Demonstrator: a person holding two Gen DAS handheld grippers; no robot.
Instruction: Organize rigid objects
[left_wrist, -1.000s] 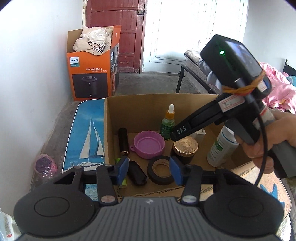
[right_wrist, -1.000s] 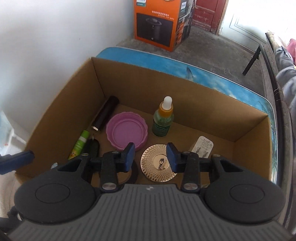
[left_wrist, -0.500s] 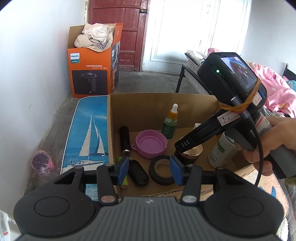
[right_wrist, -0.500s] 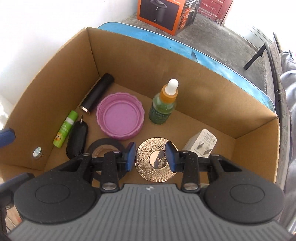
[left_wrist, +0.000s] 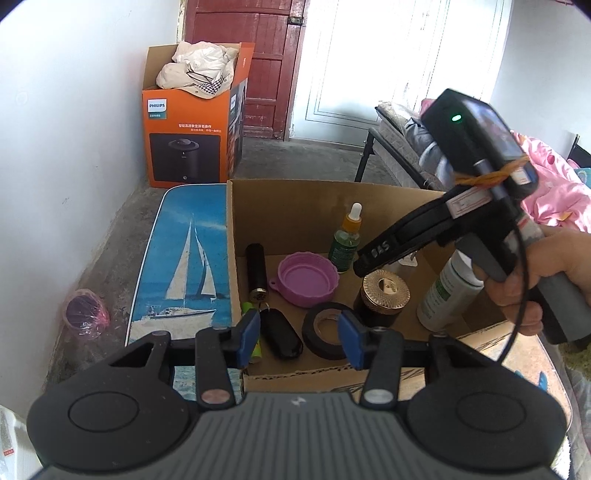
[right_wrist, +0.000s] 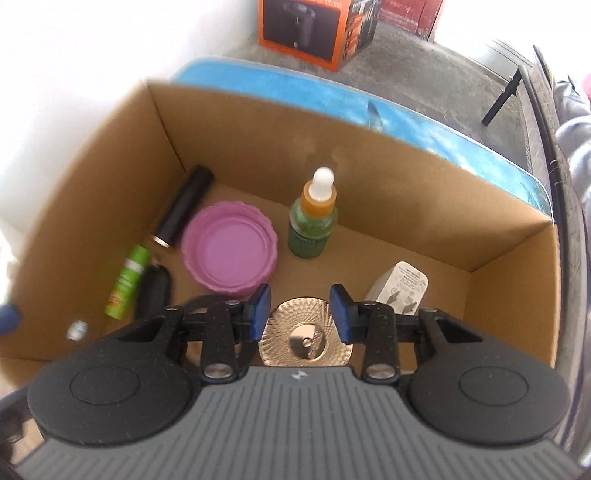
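Sorting looks well advanced: a cardboard box already holds most of the small hard goods, and nothing is in either claw's grasp. The right gripper hangs over the box pointing steeply down, its blue pads parted and empty, with a gold-topped jar directly below the gap between them; the pads do not touch it. Judging from that pose, this jar is either just placed or about to be shifted; which one cannot be told. The jar is round and squat, its lid a shiny brass-coloured disc cut with fine radiating ridges, its dark body visible in the left wrist view. Beyond the right gripper's pads stands a green dropper bottle; to their left lies a purple lid, and further left a black tube, a green stick and a black fob. A white charger lies just right of the pads. The left gripper waits at the box's near edge, pads apart and holding nothing, a roll of black tape just past them. A white spray can stands in the box beneath the person's hand.
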